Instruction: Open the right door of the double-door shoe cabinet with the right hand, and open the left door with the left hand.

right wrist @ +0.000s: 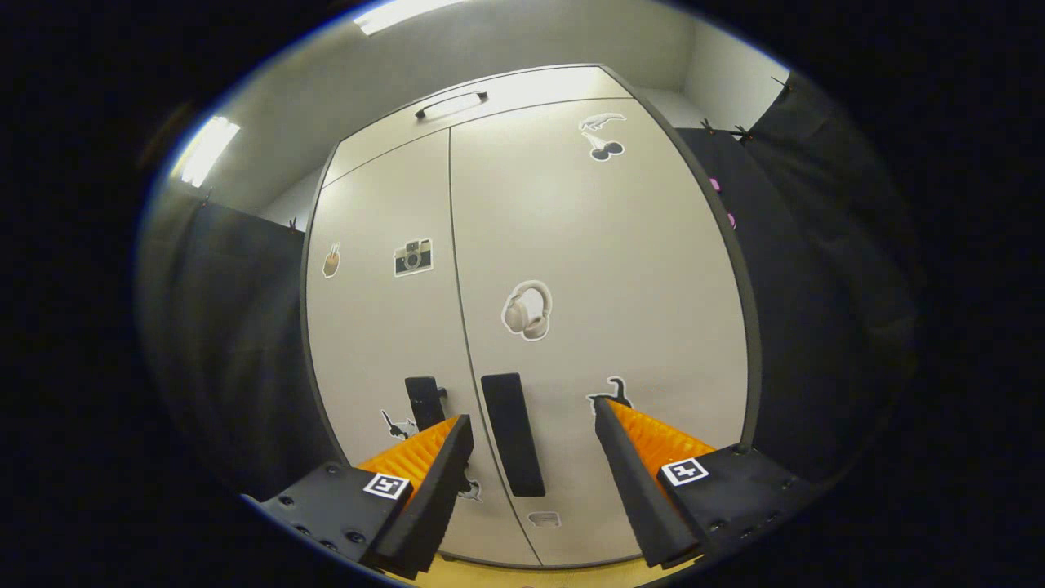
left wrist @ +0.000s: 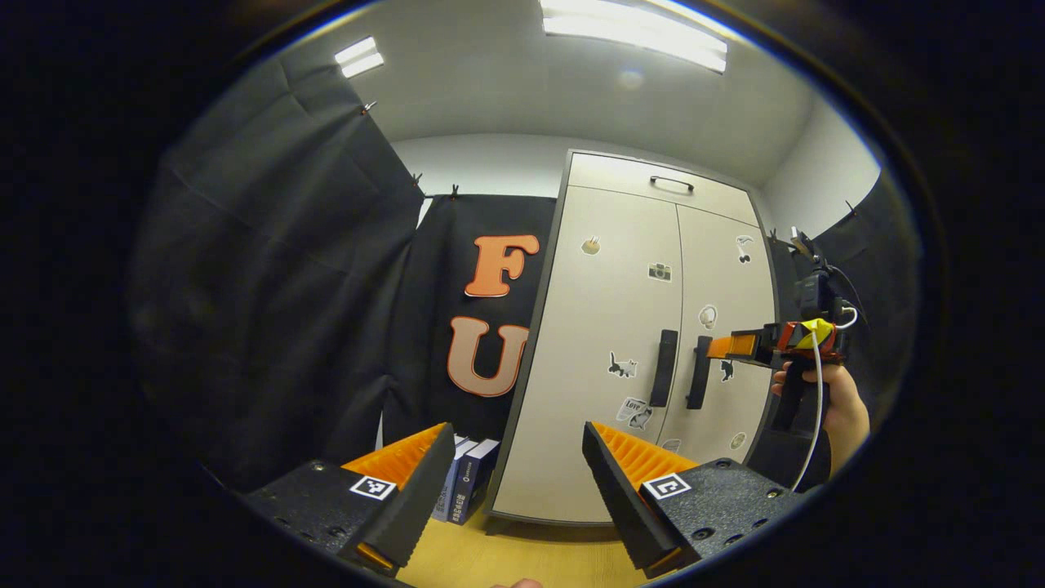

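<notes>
Right gripper view: the right gripper (right wrist: 531,457) gapes wide, empty, its fingers flanking the right door's handle (right wrist: 513,434) without touching. Both doors sit closed (stickers dotted across them). Left gripper view: the left gripper (left wrist: 518,482) is also spread wide and empty, well short of the shoe cabinet (left wrist: 620,351), the left door's handle (left wrist: 664,368) beyond.

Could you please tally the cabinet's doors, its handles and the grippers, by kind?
Doors: 2 (left door, right door)
Vertical handles: 2 (left door handle, right door handle)
Horizontal handles: 1 (top handle)
Grippers: 2 (left gripper, right gripper)
Total: 7
</notes>
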Demonstrator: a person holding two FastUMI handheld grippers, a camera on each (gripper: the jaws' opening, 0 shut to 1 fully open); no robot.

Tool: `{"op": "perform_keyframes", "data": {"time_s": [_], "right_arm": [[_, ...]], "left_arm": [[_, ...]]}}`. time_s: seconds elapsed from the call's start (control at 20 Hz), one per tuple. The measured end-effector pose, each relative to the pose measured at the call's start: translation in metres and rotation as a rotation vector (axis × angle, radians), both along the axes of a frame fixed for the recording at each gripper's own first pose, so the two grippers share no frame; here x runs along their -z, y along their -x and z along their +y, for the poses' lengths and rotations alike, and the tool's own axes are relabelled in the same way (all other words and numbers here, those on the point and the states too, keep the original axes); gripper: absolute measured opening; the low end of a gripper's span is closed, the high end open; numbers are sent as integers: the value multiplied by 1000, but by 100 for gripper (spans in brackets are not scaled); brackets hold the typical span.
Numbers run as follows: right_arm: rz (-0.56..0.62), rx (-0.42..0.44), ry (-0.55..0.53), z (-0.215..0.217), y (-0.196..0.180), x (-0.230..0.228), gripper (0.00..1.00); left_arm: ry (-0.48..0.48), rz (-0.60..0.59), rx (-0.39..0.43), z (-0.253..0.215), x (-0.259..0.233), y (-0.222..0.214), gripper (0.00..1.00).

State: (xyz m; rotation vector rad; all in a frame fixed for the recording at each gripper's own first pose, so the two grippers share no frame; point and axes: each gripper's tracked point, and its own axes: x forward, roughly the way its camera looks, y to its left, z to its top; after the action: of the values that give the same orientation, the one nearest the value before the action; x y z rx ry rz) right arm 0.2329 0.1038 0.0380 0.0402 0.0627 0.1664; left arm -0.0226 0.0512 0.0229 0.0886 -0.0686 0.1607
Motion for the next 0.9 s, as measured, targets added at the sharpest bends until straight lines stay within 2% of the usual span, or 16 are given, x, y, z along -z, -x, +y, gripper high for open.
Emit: {"op": "perform_keyframes", "data": {"time_s": [0.1,0.15,0.2,0.3,0.35,0.4,0.5,0.6,0.65,0.7,0.8,0.85,0.9], "right_arm": [[-3,9,17,5,-9,7,96],[-3,21,21,5,-13,10,84],[-3,32,29,4,-16,12,96],[-11,62,64,0,-26,16,96],[-21,80,93,-4,-32,14,84],[-28,91,121,-6,-35,15,94],[-27,88,125,-3,-41,18,94],[-11,86,116,-2,-50,26,82],[-14,94,110,-3,-46,24,86],[-27,86,127,0,-53,27,83],[-46,17,143,17,-48,31,74],[-68,29,145,16,-49,29,48],[-58,36,150,16,-55,32,38]], "left_arm": [[-4,1,-15,7,3,2,94],[-6,1,-26,11,4,2,94],[-6,2,-34,14,5,2,94],[-4,12,-38,15,8,1,94],[-9,15,-41,17,10,2,94],[-15,16,-46,19,11,2,94],[-12,22,-51,21,13,-1,94],[2,22,-52,22,16,-3,95],[5,24,-52,22,18,-3,95],[5,24,-50,22,18,-4,95],[3,22,-35,19,19,-5,95],[1,20,-28,17,19,-6,95],[2,16,-22,15,18,-5,95]]}}
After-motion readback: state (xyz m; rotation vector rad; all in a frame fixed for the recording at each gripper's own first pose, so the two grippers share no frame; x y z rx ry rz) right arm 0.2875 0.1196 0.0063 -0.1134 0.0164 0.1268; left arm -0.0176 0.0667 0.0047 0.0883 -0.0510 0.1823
